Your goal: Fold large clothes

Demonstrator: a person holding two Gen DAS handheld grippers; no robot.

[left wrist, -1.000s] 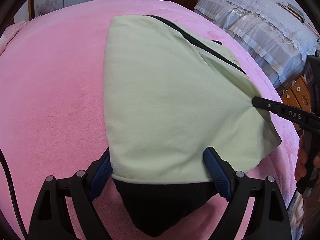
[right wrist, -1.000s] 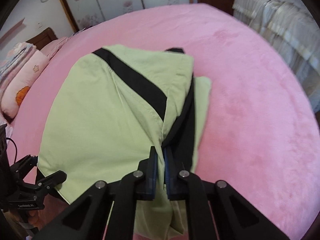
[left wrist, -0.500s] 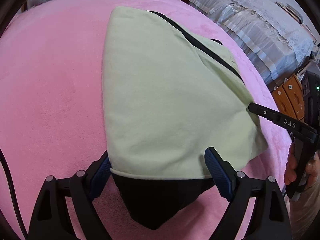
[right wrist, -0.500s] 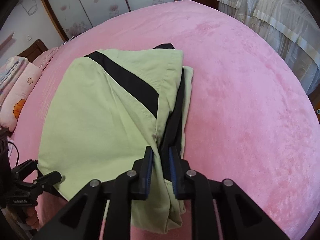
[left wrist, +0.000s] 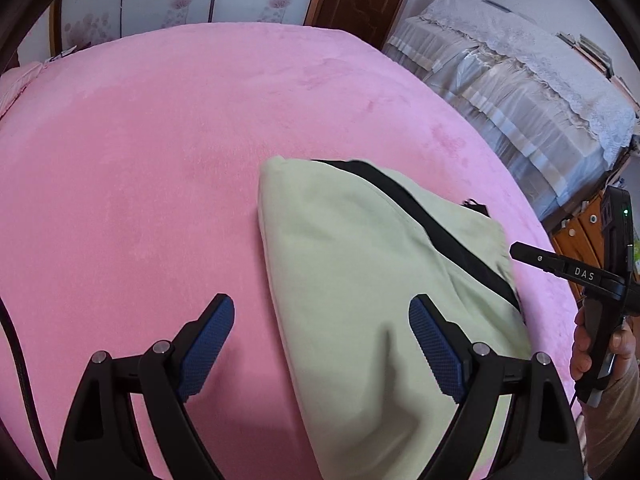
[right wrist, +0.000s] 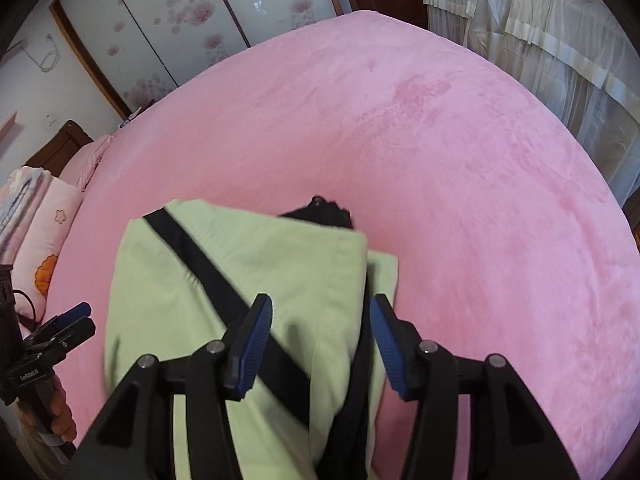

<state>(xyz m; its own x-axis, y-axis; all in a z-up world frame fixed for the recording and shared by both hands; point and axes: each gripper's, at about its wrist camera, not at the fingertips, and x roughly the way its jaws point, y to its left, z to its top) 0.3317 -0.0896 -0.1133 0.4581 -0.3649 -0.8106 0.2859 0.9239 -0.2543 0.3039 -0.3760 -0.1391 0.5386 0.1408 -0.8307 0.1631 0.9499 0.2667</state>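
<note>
**On the pink bed: one folded garment, two grippers**

On the pink bedspread (left wrist: 160, 160) lies a pale green garment (left wrist: 360, 280) with black trim (a diagonal black band (right wrist: 208, 272) crosses its top layer), folded into a compact stack near the bed's front edge.

Left gripper (left wrist: 320, 344): jaws wide, holding nothing, its right finger over the cloth.

Right gripper (right wrist: 320, 344): jaws wide, empty, poised above the garment's right edge.

Pink pillow (right wrist: 44, 240) at the far left.

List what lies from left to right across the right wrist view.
Pillow → left gripper → green garment → bare pink bedspread → white curtain.
</note>
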